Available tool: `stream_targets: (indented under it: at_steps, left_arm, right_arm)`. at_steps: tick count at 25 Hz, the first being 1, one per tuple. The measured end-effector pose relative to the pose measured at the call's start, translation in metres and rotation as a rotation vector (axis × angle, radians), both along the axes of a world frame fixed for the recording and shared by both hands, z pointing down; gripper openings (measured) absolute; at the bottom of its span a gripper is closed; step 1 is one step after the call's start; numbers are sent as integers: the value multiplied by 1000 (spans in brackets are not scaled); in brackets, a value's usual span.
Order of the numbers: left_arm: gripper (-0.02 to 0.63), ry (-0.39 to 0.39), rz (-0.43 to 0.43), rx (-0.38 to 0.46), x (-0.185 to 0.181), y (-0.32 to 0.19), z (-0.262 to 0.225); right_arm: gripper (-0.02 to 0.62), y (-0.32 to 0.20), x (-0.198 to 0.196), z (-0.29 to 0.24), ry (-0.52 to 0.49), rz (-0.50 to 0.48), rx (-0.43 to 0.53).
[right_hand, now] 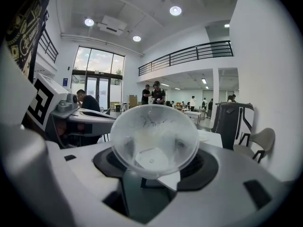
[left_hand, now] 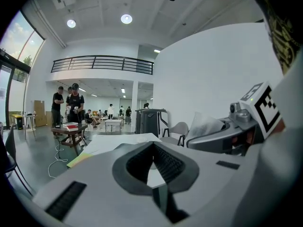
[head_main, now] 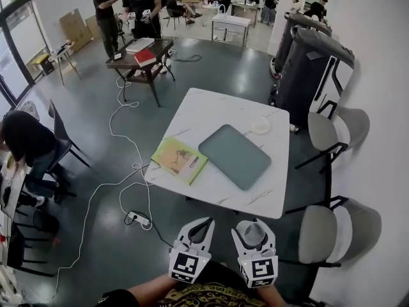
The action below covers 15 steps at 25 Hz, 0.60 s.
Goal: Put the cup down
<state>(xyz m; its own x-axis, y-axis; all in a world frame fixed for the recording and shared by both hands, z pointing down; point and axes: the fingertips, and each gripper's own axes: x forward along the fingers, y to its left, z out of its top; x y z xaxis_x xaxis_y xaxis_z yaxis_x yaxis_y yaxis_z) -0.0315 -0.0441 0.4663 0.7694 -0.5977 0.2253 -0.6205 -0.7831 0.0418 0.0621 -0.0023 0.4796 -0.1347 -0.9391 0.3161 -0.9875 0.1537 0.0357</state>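
Observation:
A translucent plastic cup (head_main: pixel 252 233) sits between the jaws of my right gripper (head_main: pixel 254 226), which is shut on it. In the right gripper view the cup (right_hand: pixel 154 138) fills the middle, its mouth facing the camera. My left gripper (head_main: pixel 202 223) hangs beside it with its fingertips meeting and nothing held. In the left gripper view its jaws (left_hand: pixel 152 144) close to a point, and the cup (left_hand: pixel 203 125) shows at the right. Both grippers hover over the floor, short of the near edge of the white marble table (head_main: pixel 211 110).
On the table lie a teal flat tray (head_main: pixel 234 156), a yellow-green booklet (head_main: pixel 179 160) and a small white dish (head_main: pixel 261 126). Grey chairs (head_main: pixel 335 232) stand at the table's right side. A power strip (head_main: pixel 138 219) and cables lie on the floor to the left.

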Motion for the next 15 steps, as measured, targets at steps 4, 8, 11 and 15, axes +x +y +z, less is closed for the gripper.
stream_targets:
  at_steps: [4,8,11,15]
  left_arm:
    - [8,10,24,10,3,-12,-3]
    - [8,26,54,18,6,-19,-9]
    - [8,30,70,18,3,-25,-7]
    - [8,33,81,24,-5,-35,-8]
  right_arm:
    - [278,-8,1,-8,20,21,12]
    - [278,-14,1,-14,35,50,20]
    - [278,-18,-2,-14,43,67,22]
    - [278,-28,-8,-12,41,87,20]
